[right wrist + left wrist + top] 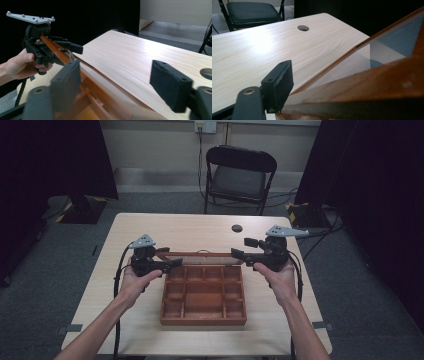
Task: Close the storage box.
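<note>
- High view has a wooden compartment box (204, 295) sitting mid-table (150, 227), toward the near edge, with its glass-paned lid (200, 255) swung up off the back edge.
- Left gripper (167, 265) is at the lid's left end. From the left gripper view (279, 85) you get one black pad right against the wooden frame of the lid (367, 82), so it's clamped on that corner, jaws part-way closed around the frame.
- Right gripper (239, 251) is by the lid's right end, near the box's back right corner.
- In the right gripper view the two pads (175, 85) stand well apart with only tabletop (140, 55) between them, so that one's loose, gripping nothing. The lid edge (82, 62) runs off toward the other gripper (62, 48), where a hand (20, 65) holds it.
- Past the table there's a black folding chair (240, 175), and a round cable hole (237, 228) in the tabletop near the far edge.
</note>
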Motion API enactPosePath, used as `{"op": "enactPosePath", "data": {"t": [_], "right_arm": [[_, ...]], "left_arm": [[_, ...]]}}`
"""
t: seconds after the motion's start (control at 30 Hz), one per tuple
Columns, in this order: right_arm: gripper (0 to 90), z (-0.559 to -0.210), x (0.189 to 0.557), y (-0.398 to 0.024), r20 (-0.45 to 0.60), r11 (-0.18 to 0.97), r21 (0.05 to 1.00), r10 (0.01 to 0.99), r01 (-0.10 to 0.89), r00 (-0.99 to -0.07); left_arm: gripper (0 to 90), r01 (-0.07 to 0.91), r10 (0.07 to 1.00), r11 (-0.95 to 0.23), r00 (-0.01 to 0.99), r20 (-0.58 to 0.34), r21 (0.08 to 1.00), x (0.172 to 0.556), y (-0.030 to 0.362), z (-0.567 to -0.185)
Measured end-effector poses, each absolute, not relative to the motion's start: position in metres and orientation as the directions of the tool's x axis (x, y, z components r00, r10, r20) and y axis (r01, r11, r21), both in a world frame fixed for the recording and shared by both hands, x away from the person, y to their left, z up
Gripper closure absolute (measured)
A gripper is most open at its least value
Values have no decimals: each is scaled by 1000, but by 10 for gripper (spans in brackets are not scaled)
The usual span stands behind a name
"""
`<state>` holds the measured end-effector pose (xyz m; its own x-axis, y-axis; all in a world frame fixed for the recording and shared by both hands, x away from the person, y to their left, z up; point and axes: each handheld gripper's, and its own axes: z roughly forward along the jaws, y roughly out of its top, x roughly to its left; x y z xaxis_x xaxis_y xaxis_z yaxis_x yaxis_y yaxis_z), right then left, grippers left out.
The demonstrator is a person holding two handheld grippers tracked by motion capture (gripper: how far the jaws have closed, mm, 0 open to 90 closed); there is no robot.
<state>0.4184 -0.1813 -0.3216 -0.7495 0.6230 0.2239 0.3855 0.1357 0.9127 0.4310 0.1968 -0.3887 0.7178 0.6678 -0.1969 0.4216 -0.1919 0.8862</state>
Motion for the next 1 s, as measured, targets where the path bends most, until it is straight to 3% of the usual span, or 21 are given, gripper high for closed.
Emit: {"op": "enactPosePath", "data": {"t": [0.1,0.27,1.0], "right_arm": [[347,-319,420,-176,229,142,913,597,382,-769],[459,-317,424,-161,251,159,907,542,391,-802],[665,-316,420,-112,272,320,836,463,445,-844]], "left_arm": [[164,431,679,-196,707,-195,881,429,194,-390],[162,430,676,-207,712,-189,879,426,194,-392],[166,430,665,-226,724,-183,874,415,193,-398]]}}
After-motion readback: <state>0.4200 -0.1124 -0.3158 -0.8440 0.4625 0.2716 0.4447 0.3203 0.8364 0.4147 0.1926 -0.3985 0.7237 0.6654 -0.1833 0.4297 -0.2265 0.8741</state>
